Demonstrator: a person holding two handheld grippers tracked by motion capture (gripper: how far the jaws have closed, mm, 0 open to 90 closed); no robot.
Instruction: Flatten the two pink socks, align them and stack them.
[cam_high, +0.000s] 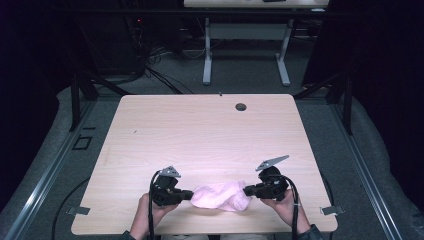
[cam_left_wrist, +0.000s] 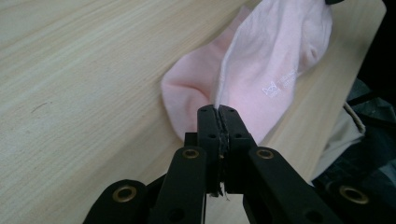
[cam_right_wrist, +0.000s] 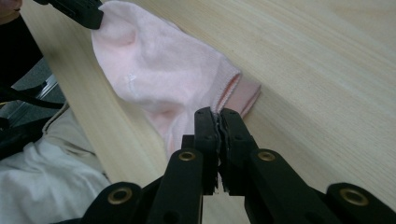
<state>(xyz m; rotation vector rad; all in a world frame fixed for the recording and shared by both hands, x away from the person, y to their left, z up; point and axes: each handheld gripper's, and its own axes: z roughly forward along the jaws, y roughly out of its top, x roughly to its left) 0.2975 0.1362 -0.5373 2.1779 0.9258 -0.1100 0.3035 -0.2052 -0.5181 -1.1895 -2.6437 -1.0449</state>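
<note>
Left gripper (cam_high: 186, 194) and right gripper (cam_high: 247, 190), each clamped on one end of a pink sock (cam_high: 221, 196), hold it stretched near the table's (cam_high: 210, 127) near edge. Judged step: holding the sock by both ends, perhaps to spread or fold it. Next move calls for matched motion, keeping both pinches firm.

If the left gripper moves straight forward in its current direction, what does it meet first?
The left gripper is already shut on the pink sock, so it would push into that cloth first. Beyond the sock in that line is probably the right gripper, clamped on its other end.
</note>
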